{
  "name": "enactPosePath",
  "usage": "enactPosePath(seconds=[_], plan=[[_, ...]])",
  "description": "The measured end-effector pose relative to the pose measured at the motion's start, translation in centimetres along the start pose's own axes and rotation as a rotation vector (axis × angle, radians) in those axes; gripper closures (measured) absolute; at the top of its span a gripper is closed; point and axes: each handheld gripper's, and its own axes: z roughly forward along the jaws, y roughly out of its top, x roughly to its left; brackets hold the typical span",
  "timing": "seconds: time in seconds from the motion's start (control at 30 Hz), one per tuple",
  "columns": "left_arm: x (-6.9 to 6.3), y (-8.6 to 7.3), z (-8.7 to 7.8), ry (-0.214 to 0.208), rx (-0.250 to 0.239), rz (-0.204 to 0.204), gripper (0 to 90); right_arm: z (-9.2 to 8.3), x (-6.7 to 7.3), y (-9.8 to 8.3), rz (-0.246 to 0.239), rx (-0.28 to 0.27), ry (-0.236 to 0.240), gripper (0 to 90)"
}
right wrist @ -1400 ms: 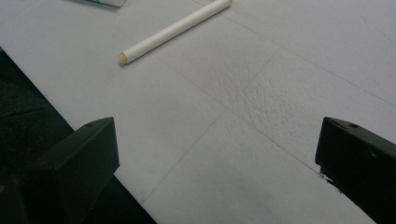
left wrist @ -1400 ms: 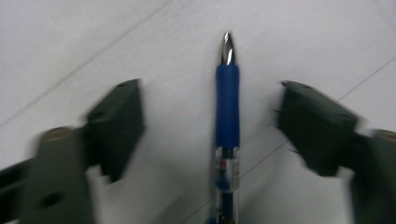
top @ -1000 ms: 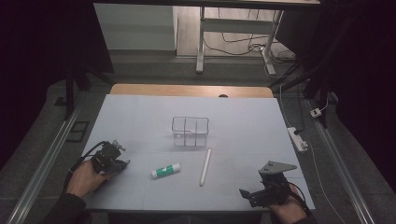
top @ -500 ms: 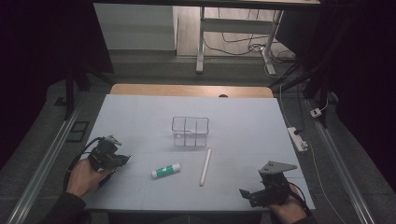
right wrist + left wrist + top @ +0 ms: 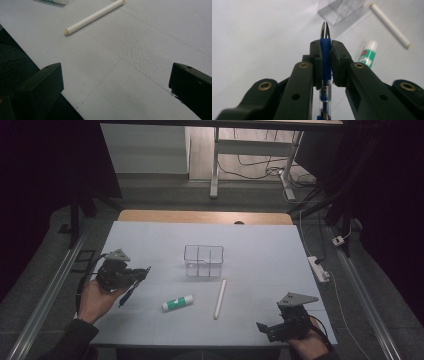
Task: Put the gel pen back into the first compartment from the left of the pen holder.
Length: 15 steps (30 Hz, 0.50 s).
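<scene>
Between the closed jaws of the left gripper [image 5: 325, 53] sits a pen [image 5: 325, 50], blue-gripped with a silver tip and clear barrel, lifted over the table's [image 5: 150, 240] left side. Nearby lie a green-and-white glue stick [image 5: 178, 303] and a white stick [image 5: 219, 298]. Beyond them, the clear divided box [image 5: 203, 261] holds nothing. The right gripper [image 5: 272, 330] gapes wide, holding nothing.

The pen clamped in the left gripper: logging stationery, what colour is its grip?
Blue grip, silver tip; clearest in the left gripper view.
</scene>
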Motion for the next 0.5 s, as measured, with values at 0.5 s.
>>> enactPosePath(seconds=[0.5], plan=[[-2.0, 5.9, 0.3, -0.047, -0.093, 0.079, 80.0, 0.0, 0.0, 0.0, -0.001, -0.002, 0.001, 0.0]])
